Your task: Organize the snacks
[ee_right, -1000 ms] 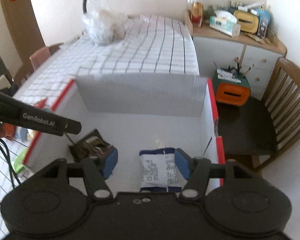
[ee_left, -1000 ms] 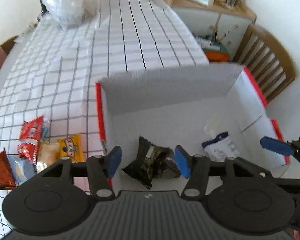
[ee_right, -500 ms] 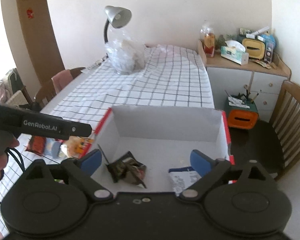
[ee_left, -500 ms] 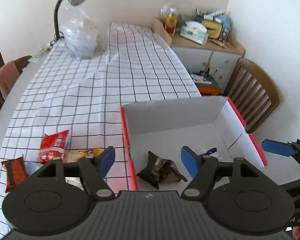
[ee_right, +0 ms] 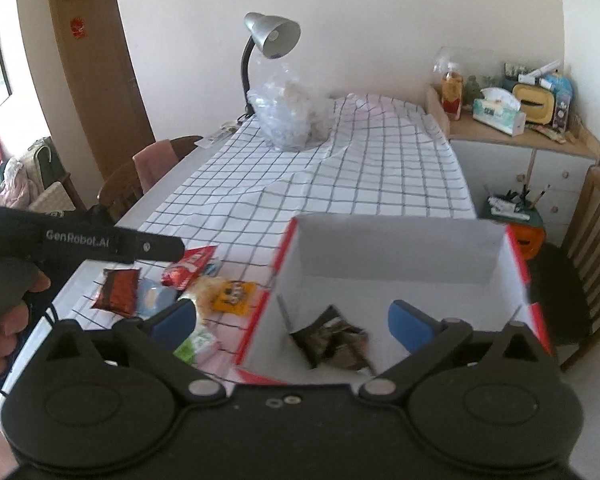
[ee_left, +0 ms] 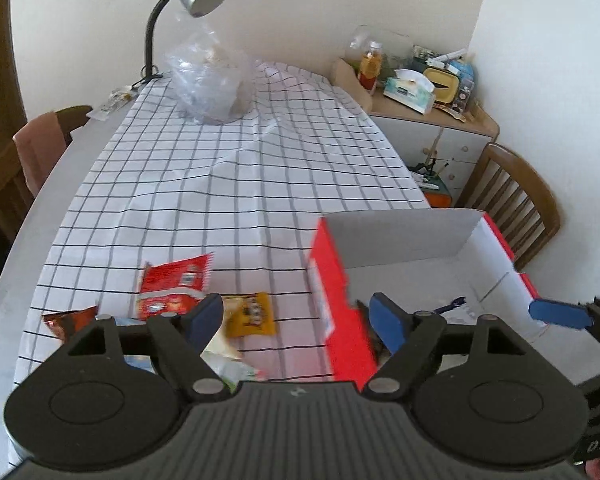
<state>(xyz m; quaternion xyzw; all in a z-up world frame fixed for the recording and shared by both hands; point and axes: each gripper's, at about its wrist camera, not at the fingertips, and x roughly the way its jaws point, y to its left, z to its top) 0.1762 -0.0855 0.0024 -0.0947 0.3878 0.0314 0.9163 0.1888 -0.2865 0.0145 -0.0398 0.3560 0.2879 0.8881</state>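
Left claw [ee_left: 294,316] and right claw [ee_right: 292,318], jaws just opening, spread apart and empty above red-edged box [ee_right: 396,240]; dark snack packet [ee_right: 332,342] inside; loose snacks [ee_right: 188,284] on counter [ee_left: 204,184].

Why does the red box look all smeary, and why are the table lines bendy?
In the left wrist view the red-edged white cardboard box is smeared near its corner, blur from motion; in the right wrist view the dark crinkled snack packet inside is smeary too. Both fisheye lenses bend the black-and-white checked tablecloth lines.
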